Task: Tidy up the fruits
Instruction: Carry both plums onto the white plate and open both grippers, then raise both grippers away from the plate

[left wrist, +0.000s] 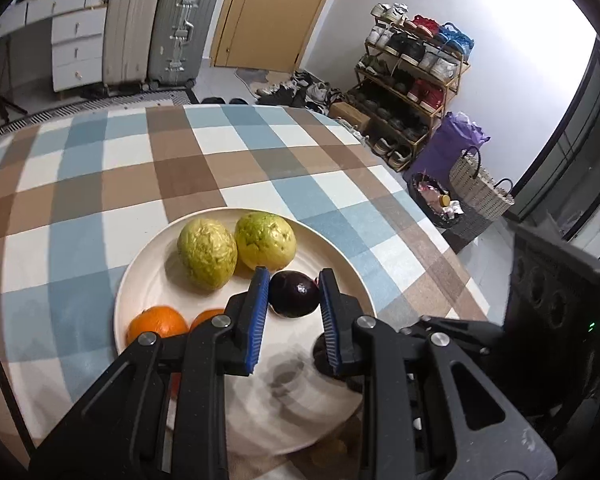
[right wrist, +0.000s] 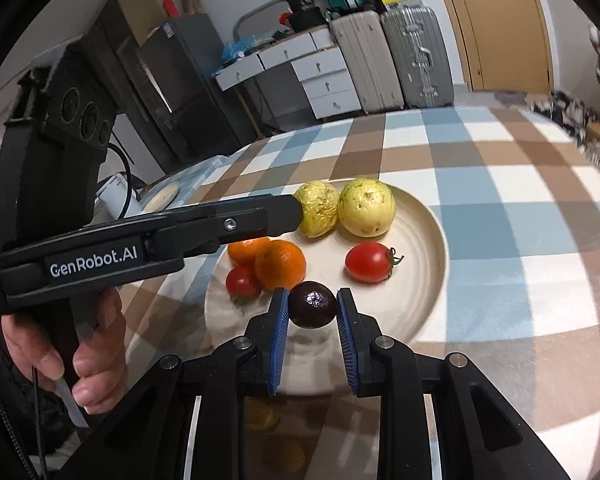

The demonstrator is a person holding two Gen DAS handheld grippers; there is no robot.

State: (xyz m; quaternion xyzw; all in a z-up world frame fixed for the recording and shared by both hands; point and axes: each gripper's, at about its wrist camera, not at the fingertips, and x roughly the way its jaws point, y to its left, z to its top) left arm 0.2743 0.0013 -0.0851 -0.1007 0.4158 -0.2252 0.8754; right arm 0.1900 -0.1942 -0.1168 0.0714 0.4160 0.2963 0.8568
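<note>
- Left gripper (left wrist: 294, 292): jaws parted and holding nothing; a dark purple fruit (left wrist: 295, 294) sits on the plate (left wrist: 140, 280) between its tips, lower centre of the left wrist view.
- Right gripper (right wrist: 312, 304): pads just beside, perhaps touching, a dark purple fruit (right wrist: 312, 304), low centre; whether it is gripped I cannot tell.
- The right looks nearer, level and straight-on.
</note>
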